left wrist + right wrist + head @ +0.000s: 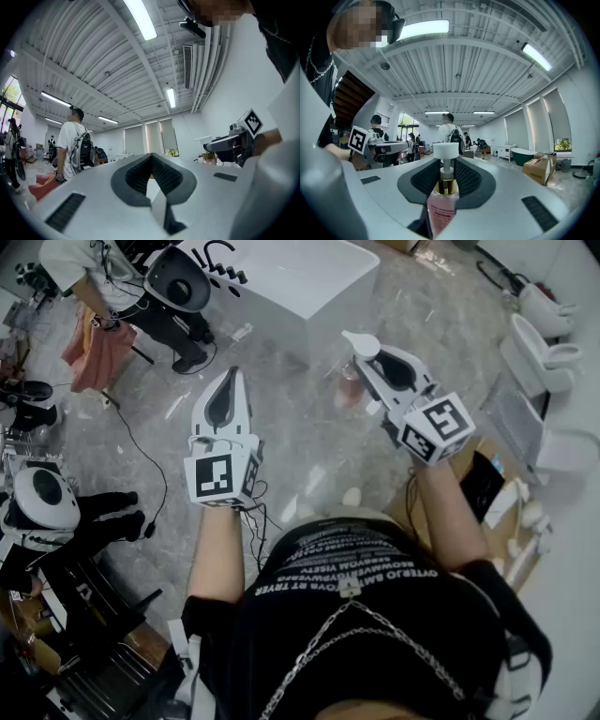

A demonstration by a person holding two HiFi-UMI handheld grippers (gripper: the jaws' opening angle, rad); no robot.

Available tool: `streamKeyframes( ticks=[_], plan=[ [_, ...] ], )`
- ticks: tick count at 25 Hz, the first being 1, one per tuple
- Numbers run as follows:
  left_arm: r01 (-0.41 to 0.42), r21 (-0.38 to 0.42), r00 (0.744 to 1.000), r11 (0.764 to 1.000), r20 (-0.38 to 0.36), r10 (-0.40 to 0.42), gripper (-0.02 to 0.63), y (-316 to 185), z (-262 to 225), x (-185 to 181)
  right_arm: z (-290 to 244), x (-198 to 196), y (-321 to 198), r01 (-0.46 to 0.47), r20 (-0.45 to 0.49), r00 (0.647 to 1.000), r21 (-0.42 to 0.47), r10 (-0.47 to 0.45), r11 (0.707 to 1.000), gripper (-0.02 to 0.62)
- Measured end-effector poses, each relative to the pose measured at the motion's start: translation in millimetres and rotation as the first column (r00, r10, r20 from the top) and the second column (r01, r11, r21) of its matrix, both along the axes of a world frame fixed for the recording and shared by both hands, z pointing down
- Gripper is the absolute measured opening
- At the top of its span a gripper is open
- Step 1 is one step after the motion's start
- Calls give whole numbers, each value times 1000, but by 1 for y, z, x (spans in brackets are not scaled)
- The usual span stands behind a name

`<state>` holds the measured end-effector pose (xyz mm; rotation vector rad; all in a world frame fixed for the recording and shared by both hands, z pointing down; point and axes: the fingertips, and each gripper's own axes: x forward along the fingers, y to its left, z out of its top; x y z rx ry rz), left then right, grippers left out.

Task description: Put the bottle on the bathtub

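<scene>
In the head view my right gripper [367, 351] is held level in front of me, shut on a pump bottle [351, 388] with a white cap and a pink body that hangs below the jaws. The right gripper view shows the bottle [443, 206] upright between the ribbed pads [466, 176], with its gold collar and white pump head above them. A white bathtub [309, 282] stands on the floor ahead, well beyond both grippers. My left gripper [231, 374] is level at the left, its jaws together and nothing in them [151, 157].
A person [103, 277] stands at the far left by equipment with cables on the floor. White toilets [539, 352] line the right side. A dark green tub [524, 154] and a cardboard box [541, 169] are at the right in the right gripper view.
</scene>
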<state>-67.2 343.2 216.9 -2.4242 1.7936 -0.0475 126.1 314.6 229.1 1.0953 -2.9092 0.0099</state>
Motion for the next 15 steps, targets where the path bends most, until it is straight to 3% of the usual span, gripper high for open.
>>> streamKeyframes(
  ticks=[15],
  plan=[
    [-9, 15, 1000, 1000, -21, 10, 0, 29, -4, -42, -5, -35, 24, -7, 7, 1000, -11, 7, 1000, 87]
  ],
)
